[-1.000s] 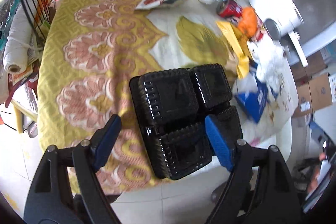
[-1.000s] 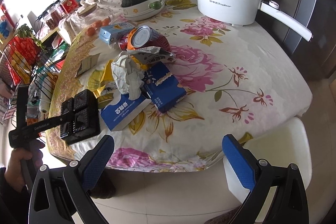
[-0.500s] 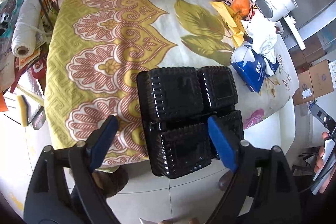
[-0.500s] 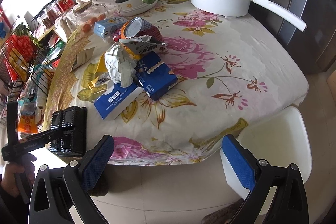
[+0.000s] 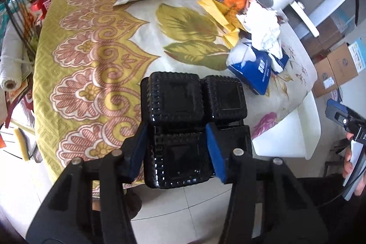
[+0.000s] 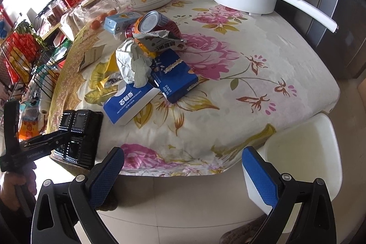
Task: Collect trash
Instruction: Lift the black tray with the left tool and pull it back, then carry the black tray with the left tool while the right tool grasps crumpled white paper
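Left gripper point(image 5: 176, 150) closing on black plastic tray point(image 5: 194, 104), pads touching one corner cell; tray overhanging table point(image 5: 91, 49) edge. Right gripper point(image 6: 183, 173) gaping, empty, above white bin point(image 6: 304, 145). Trash heap mid-table: blue boxes point(image 6: 128, 104), crumpled tissue point(image 6: 132, 63), red can point(image 6: 155, 24).
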Demonstrator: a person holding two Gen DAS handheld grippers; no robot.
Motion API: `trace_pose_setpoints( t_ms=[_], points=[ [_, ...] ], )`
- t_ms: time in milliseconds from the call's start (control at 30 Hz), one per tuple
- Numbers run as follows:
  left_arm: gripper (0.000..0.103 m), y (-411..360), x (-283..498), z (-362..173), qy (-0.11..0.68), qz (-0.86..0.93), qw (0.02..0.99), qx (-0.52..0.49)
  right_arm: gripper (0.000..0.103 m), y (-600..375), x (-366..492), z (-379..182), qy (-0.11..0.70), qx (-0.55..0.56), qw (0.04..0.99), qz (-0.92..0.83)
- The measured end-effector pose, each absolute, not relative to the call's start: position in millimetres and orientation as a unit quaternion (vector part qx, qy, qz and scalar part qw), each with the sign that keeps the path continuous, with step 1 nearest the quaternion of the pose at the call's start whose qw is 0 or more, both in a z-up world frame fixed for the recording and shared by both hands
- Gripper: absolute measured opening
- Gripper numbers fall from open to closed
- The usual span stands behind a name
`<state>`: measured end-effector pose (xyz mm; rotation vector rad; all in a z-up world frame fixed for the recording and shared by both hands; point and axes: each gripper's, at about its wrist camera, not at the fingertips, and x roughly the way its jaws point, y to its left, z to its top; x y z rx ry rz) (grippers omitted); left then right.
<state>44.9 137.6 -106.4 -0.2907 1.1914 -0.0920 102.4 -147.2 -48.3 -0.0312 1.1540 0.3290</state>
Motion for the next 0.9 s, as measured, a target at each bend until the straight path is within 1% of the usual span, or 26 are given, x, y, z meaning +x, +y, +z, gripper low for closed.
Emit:
trace_pose_setpoints(
  t_ms=[167,400,633,900],
  points=[
    [0.052,127,48,-106,0.555,-0.053,0.820,-0.130,0.103,-130,101,-55,0.548,-0.023,0.819,0.171],
    [0.048,131,61,-102,0.538,-0.046,0.828,-0.151,0.103,-110,102,-72,0.574,0.000,0.796,0.194],
    [0.048,128,62,-97,0.535,-0.058,0.829,-0.153,0.103,-107,106,-71,0.573,0.006,0.797,0.191],
    [0.048,156,53,-72,0.498,-0.042,0.846,-0.185,0.103,-112,115,-63,0.564,0.014,0.804,0.189]
  ],
)
